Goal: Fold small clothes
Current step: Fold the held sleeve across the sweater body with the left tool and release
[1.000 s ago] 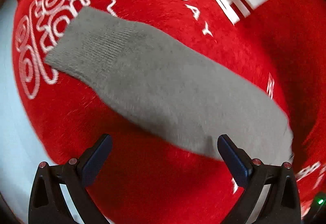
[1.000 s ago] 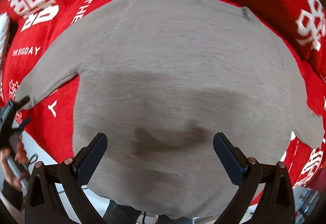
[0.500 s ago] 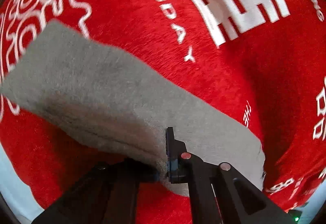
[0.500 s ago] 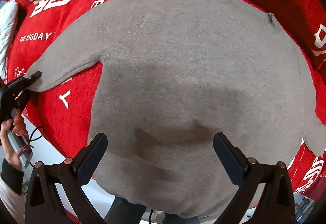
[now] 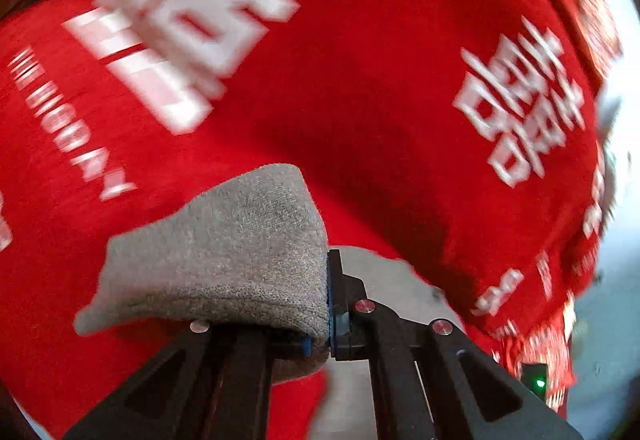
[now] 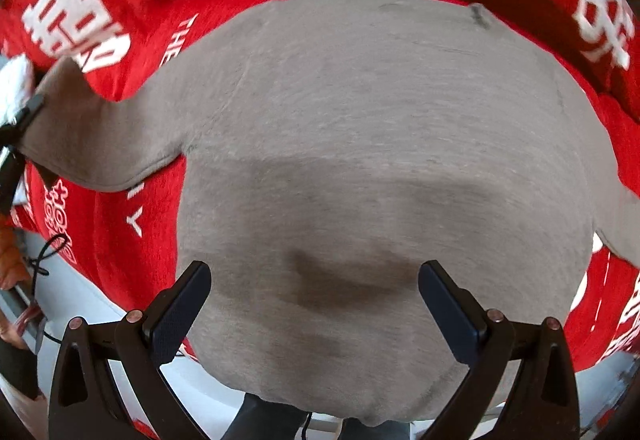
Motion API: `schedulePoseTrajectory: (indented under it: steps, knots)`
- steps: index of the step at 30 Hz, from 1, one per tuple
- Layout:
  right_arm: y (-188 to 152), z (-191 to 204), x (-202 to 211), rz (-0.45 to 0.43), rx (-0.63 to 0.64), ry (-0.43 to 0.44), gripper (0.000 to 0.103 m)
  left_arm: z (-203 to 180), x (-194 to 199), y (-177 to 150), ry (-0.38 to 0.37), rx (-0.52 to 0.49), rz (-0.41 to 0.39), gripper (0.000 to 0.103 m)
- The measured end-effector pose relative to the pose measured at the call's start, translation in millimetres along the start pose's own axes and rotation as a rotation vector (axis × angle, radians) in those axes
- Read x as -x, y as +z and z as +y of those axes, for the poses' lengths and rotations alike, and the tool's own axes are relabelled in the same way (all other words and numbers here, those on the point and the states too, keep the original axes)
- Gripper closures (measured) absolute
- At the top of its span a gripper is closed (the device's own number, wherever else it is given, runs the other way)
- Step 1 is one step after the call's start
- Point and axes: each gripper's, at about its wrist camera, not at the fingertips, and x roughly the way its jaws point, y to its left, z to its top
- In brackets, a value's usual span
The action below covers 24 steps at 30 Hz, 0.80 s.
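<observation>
A small grey sweater lies flat on a red cloth with white lettering. Its left sleeve is lifted off the cloth at the cuff. My left gripper is shut on that grey cuff, which drapes over its left finger. In the right wrist view the left gripper shows at the far left edge, holding the sleeve end. My right gripper hangs open above the sweater's lower body, nothing between its fingers. The right sleeve runs off to the right edge.
The red cloth covers the whole table and hangs over its near edge. A person's hand and a black cable show at the lower left, over pale floor. Dark trouser legs stand below the sweater's hem.
My left gripper went from open above the sleeve to shut on its cuff, then rose and swung inward with it. The right gripper stayed open over the sweater.
</observation>
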Motion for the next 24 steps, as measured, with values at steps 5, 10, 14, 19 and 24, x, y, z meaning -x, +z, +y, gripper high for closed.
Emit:
schedulePoseTrajectory:
  steps: [5,10,14,19,24]
  knots:
    - [-6.3,-46.5,12.1,-0.032,-0.107,0.008,0.000,-101.5,-63.3,-18.0,-0.102,-0.183,0.130,0.097]
    - [-15.4,-101.2,14.2,-0.035,-0.210,-0.006,0.000,-176.5,-130.8,-68.8,-0.091,-0.344,0.264,0.097]
    - [-25.4,-140.4,5.5,-0.007,-0.279,-0.021,0.000,-206.2,-189.4,-119.3,0.029,-0.472,0.382,0.097]
    - [-26.6,-161.8,-0.4,0.007,-0.292,-0.042,0.000,-204.6,-221.1,-153.8,0.188,-0.534,0.463,0.060]
    - [-8.8,-160.7,4.0,-0.020,-0.254,-0.059,0.000,-206.7,-203.6,-153.9,0.228,-0.570,0.426,0.027]
